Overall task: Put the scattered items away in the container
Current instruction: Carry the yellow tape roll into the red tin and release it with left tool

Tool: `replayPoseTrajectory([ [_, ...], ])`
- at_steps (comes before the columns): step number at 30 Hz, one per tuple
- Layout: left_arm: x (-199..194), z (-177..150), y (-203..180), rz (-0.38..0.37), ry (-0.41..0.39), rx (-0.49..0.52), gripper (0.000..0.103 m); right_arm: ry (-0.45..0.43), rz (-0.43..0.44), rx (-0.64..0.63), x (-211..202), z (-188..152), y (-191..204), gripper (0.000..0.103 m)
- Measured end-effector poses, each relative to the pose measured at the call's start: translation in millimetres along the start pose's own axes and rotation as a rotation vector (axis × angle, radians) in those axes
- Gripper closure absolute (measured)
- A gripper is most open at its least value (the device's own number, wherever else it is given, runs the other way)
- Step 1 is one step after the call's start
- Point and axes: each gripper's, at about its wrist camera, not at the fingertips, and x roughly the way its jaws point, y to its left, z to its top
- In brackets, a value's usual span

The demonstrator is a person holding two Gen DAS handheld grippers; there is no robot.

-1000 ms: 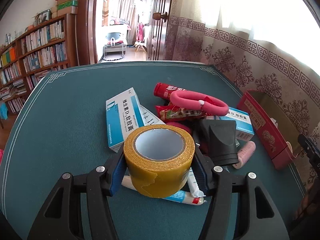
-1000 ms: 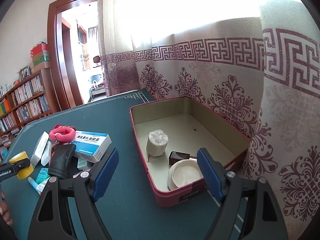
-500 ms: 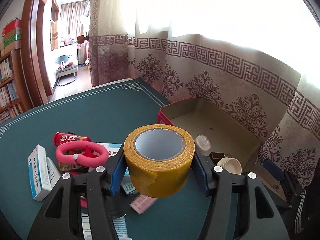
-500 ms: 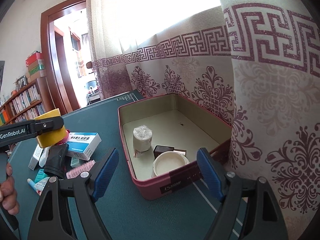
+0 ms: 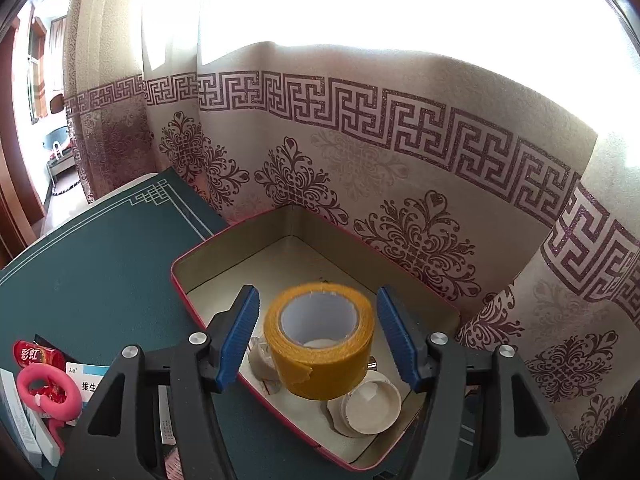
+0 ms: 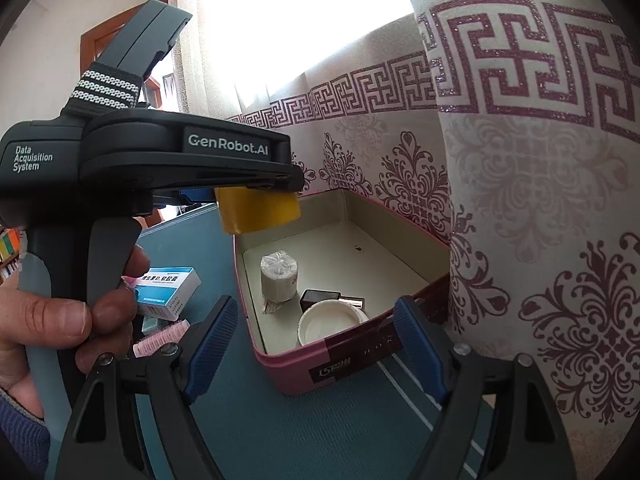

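Observation:
My left gripper (image 5: 316, 336) is open above the red tin box (image 5: 188, 300). The yellow tape roll (image 5: 320, 340) sits between the blue pads without touching them, blurred, over the box. The right wrist view shows the roll (image 6: 258, 210) just under the left gripper, above the box (image 6: 280, 368). The box holds a white wrapped roll (image 6: 279, 274), a dark block (image 6: 320, 298) and a white round lid (image 6: 330, 320). My right gripper (image 6: 316, 348) is open and empty at the box's near end.
On the green table (image 5: 92, 272), left of the box, lie a pink ring (image 5: 46, 394), a red packet (image 5: 38, 354), blue-and-white medicine boxes (image 6: 170, 286) and a pink comb (image 6: 160, 338). A patterned curtain (image 5: 400, 200) hangs right behind the box.
The left gripper carried the tape roll from the pile to above the box, and its jaws have opened off the roll. The right gripper stayed open by the box's near end.

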Motion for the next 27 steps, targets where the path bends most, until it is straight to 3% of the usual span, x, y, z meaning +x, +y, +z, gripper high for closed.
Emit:
replayPoseTrajectory([
  [2, -7, -3, 1, 0.015, -0.022, 0.006, 0.024, 0.001, 0.000, 0.003, 0, 0, -1, 0.020],
  [6, -24, -9, 12, 0.061, -0.046, 0.000, 0.023, 0.007, -0.001, -0.009, 2, 0, 2, 0.020],
  [14, -61, -27, 59, 0.143, -0.068, -0.113, 0.019, 0.034, 0.029, -0.041, 1, -2, 17, 0.020],
  [27, -131, -86, 201, 0.386, -0.068, -0.430, 0.019, 0.111, 0.138, -0.109, 12, -7, 71, 0.020],
])
